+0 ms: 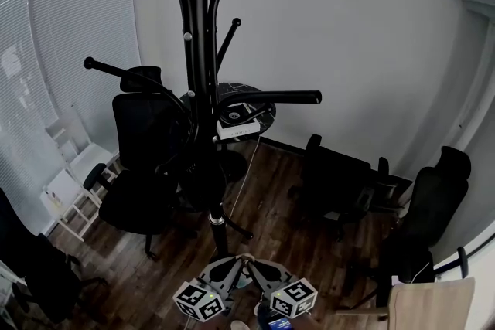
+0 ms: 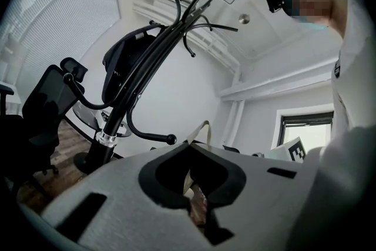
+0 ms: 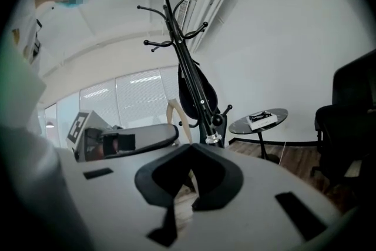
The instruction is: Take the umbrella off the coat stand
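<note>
Low beside the foot of the coat stand [image 1: 199, 50], the left gripper [image 1: 236, 268] and the right gripper [image 1: 259, 270] meet tip to tip. Each has its jaws drawn almost together, with only a narrow slit left. A beige loop [image 1: 246, 262] runs through both slits, so each gripper seems to be pinching it. Whether the loop belongs to the umbrella cannot be told.

The umbrella [image 1: 203, 178] appears as a dark, loose bundle hanging against the stand's black pole, about halfway down and below the spreading hooks. It is well above the grippers and neither one touches it.

Behind the stand is a small round table [image 1: 267, 113] with a white box [image 1: 237, 129] on it. Black office chairs [image 1: 143, 143] stand to either side on the dark wooden floor [image 1: 271, 224].
</note>
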A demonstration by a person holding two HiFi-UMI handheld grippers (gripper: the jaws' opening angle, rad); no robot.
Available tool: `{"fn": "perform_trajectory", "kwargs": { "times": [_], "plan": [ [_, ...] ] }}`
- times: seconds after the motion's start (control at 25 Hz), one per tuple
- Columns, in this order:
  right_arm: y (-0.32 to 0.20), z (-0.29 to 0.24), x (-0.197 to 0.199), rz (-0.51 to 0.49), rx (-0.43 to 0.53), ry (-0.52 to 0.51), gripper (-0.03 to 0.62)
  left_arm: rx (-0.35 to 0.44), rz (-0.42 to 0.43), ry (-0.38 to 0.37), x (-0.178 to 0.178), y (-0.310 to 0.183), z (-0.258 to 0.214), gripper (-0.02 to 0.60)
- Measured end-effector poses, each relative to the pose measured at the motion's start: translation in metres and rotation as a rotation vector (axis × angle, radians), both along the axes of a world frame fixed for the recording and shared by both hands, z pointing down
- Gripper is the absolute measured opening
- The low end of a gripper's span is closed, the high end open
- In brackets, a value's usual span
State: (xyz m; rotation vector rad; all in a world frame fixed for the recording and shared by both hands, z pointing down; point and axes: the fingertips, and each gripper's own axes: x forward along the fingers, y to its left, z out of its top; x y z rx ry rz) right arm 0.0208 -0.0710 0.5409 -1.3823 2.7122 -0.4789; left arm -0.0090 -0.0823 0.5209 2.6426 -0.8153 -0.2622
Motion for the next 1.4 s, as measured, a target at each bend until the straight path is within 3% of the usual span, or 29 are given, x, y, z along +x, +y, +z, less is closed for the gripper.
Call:
{"fn": "perform_trajectory", "kwargs": {
  "times": [0.68, 1.4],
  "plan": [
    [0.045, -0.009, 0.012, 0.005, 0.006, -0.003, 0.014, 0.019, -0.013, -0.016, 0.010, 0.042, -0.009, 0.020],
    [0.128, -0.040, 0.051, -0.039, 0.041, -0.013, 0.014, 0.060, -0.071, -0.055, 0.044, 0.127, -0.039, 0.020]
  ]
}}
